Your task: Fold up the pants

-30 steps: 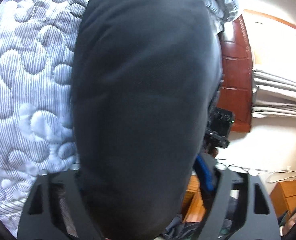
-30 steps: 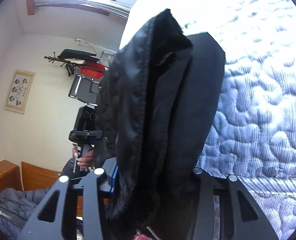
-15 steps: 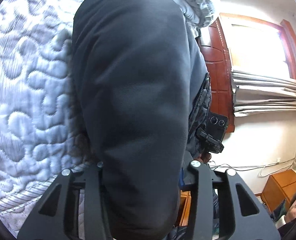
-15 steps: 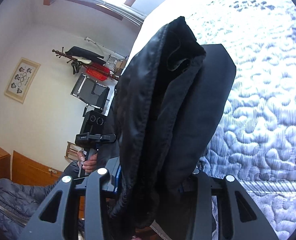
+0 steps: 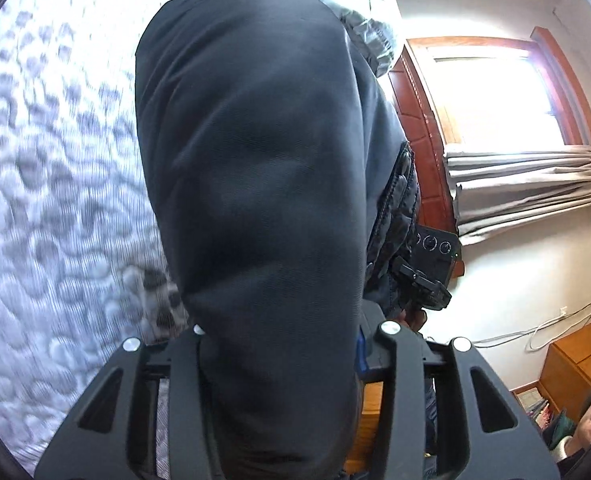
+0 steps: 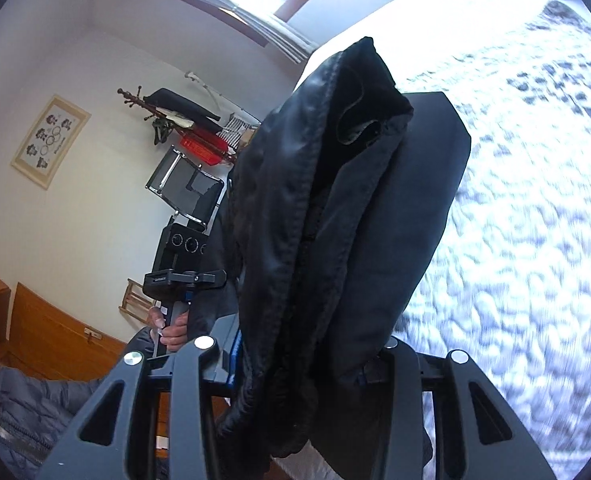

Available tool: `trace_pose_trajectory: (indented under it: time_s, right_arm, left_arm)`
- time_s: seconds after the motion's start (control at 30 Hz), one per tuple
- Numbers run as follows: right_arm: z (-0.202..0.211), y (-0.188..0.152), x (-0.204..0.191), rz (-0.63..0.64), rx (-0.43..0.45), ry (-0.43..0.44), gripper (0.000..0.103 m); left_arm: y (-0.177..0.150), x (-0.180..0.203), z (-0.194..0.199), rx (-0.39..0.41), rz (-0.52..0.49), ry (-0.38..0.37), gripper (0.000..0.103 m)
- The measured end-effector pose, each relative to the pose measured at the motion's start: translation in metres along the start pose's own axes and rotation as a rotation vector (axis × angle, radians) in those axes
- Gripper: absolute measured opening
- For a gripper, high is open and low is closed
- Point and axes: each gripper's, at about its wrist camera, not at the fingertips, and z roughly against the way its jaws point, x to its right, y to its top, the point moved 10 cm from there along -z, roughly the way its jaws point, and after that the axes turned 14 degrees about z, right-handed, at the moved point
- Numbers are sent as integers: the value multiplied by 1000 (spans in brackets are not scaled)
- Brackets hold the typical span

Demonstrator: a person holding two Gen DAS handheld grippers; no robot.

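Note:
The dark pants fill the middle of the left wrist view, draped over my left gripper, which is shut on the fabric; its fingertips are hidden under the cloth. In the right wrist view the pants' bunched edge with seams hangs over my right gripper, which is shut on it. Both grippers hold the pants lifted above the quilted bed. Each view shows the other gripper beside the cloth, the right one and the left one.
The blue-white quilted bedspread lies below. A grey duvet is bunched by a wooden headboard. A window with curtains, a chair, a coat rack and wooden cabinets stand around the room.
Both grippers have moved with the pants over the bed and tilted, so more of the room shows. The left gripper's jaws have closed in on the cloth.

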Motion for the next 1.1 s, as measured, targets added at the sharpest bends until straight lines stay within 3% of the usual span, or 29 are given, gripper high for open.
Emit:
trace_pose_trajectory:
  time_s: [0.37,0.6,0.73,0.8,0.87,1.1]
  right_arm:
    - [-49,50,35,-19,-46,1,40]
    - [-91,39,71,-96,-105,-5,40]
    - [-94,29,95,-140,-93,4,42]
    - [-94,23,105,-160,-94,6,49]
    - [-93,14,121,-204,-96,-20,60]
    - [-82,-6,138,-250,-20,-7,72]
  left_arm:
    - [60,2,0,67,17,49,40]
    - [85,-28,-17,66,75,137,44]
    - [90,-38,-14,64,94,125,47]
    - [91,-46,-10,68,92,125,51]
    - [94,-63,0,77,90,144,63]
    - [95,-94,16,137,81,154,78]
